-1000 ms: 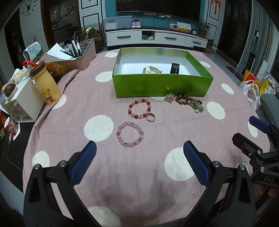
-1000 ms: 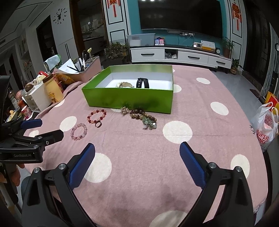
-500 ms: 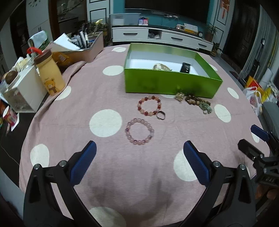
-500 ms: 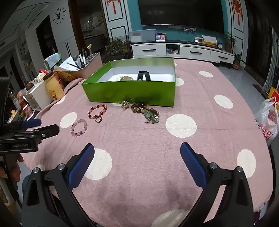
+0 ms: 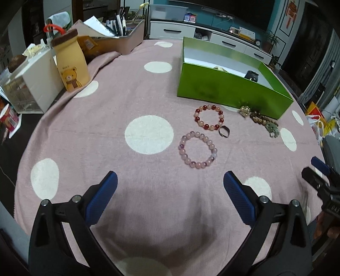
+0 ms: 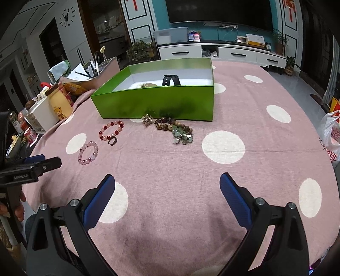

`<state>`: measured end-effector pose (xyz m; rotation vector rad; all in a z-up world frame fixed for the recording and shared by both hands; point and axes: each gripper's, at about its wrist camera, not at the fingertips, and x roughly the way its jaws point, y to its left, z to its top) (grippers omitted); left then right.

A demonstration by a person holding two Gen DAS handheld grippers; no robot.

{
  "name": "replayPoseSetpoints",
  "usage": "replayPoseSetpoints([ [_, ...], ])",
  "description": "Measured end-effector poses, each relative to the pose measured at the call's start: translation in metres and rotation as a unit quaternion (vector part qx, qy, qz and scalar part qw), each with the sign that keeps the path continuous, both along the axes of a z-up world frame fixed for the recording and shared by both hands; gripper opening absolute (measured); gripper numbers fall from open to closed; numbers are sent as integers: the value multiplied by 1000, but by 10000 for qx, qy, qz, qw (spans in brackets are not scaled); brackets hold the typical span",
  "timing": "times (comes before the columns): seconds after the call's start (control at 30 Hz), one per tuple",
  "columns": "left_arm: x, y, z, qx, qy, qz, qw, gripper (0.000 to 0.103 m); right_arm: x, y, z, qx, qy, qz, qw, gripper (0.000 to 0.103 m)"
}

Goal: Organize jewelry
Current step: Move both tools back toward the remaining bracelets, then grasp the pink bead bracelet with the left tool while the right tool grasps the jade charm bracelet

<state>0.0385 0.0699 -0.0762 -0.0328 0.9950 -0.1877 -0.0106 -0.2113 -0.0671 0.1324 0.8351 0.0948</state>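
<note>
A home living room is showing here: a wall-mounted television (image 6: 218, 10) is hanging above a long white media cabinet (image 6: 221, 53), potted plants (image 6: 292, 62) are standing on the floor, a wall clock (image 6: 68, 17) is hanging at left, and a polka-dot tablecloth (image 6: 223, 146) is covering a round table.

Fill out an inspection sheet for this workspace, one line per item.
Surface: round table under pink cloth with white polka dots.
Job's things: open green rectangular box holding a black watch; on the cloth, pale pink bead bracelet, red-and-pink bead bracelet, small dark ring, brown-and-green bead cluster.
Clutter: yellow bear bottle, white storage box.
Grippers: left gripper and right gripper open, fingers empty.
Cables: nothing seen.
Surroundings: white TV cabinet.
</note>
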Motion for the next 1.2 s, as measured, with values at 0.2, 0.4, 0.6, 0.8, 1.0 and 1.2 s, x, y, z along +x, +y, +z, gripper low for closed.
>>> replayPoseSetpoints([
  [0.2,27,-10,-15,50,95,86,9999,90,11,-5,-8,-82,32,-57,9999,99],
  [0.4,46,-23,-30,218,181,26,9996,67,22,-17,-12,-175,-24,-189,9997,99],
  [0.6,47,-31,-31,536,-64,-131,9985,51,37,-25,-11,-210,-149,-199,9995,97],
  [0.8,46,-43,-30,441,-197,-492,9976,13,59,-17,-13,-317,-158,14,9994,75],
  [1.0,48,-33,-31,9,-82,-418,9991,8,82,-8,-24,-460,-5,215,9987,48],
  [1.2,40,-29,-19,-212,-164,-394,9989,7,95,-3,-34,-587,126,327,9977,27],
])
